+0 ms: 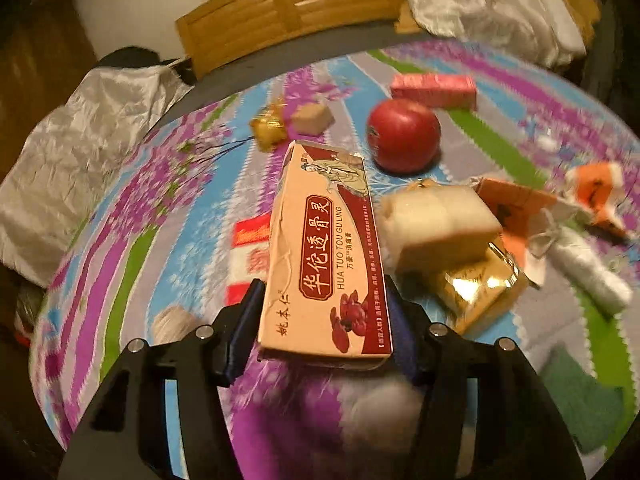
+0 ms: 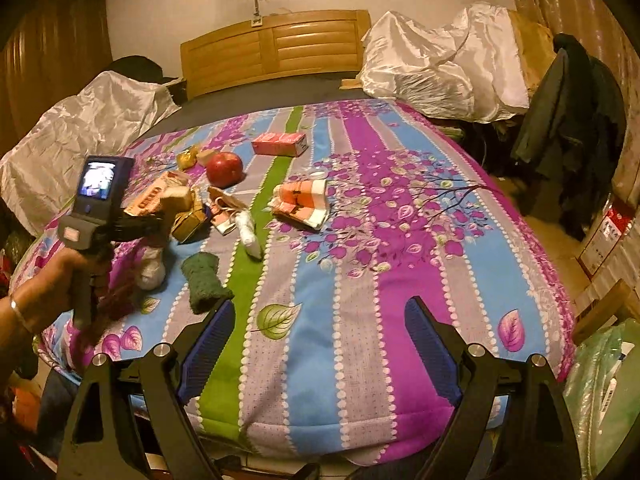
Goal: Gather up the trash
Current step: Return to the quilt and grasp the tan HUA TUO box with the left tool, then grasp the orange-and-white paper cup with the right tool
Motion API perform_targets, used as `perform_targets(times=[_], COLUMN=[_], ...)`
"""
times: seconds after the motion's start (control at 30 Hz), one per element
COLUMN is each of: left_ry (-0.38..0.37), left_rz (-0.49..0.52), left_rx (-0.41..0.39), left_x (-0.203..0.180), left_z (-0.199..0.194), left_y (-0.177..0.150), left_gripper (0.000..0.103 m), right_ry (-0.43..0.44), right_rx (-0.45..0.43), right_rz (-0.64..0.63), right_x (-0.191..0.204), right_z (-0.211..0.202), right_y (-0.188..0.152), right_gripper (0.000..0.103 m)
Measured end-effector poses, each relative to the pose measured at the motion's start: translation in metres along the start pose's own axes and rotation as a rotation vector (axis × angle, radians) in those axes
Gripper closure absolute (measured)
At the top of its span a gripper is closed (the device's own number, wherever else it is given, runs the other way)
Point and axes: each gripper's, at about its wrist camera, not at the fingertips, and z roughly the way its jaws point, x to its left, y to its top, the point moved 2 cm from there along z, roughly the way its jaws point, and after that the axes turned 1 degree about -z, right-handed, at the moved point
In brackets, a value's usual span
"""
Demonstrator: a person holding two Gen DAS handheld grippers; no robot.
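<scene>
A: What have the left tongs (image 1: 324,320) got?

B: Their blue pads are closed on the near end of a tan medicine carton (image 1: 324,248), one on each side. The carton sticks out ahead of them over the bed (image 2: 400,240).

A: And the right tongs (image 2: 320,344)?

B: Spread wide with nothing between them, hovering above the near edge of the striped bedspread.

A: What lies around the carton?

B: Just to its right, a pale foam block (image 1: 436,224) rests on a gold foil pack (image 1: 476,284). Beyond are a red apple (image 1: 404,136) and a pink box (image 1: 434,90). Further right lie orange-and-white paper scraps (image 1: 596,196) and a white roll (image 1: 588,268).

A: Anything nearer?

B: From the right wrist view, a dark green cloth (image 2: 204,280) lies near the bed's front edge, and a hand (image 2: 44,292) grips the left tool's handle.
</scene>
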Motion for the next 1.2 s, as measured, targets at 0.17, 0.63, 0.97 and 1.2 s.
perform_targets(times=[0.17, 0.63, 0.97, 1.2], left_ry=[-0.043, -0.04, -0.014, -0.01], left_rz=[-0.123, -0.272, -0.295, -0.271], left_rx=[-0.047, 0.013, 0.03, -0.006], left_x=[0.041, 0.098, 0.108, 0.101], left_z=[-0.048, -0.097, -0.094, -0.101], left_y=[-0.037, -0.116, -0.12, -0.107], left_gripper=[0.048, 0.048, 0.048, 0.048], right_ry=[0.065, 0.023, 0.162, 0.222], right_rx=[0.004, -0.027, 0.154, 0.157], right_rz=[-0.073, -0.484, -0.143, -0.135], right_x=[0.025, 0.073, -0.014, -0.007], right_z=[0.009, 0.12, 0.253, 0.248], right_y=[0.006, 0.075, 0.127, 0.103], right_gripper=[0.016, 0.02, 0.016, 0.092])
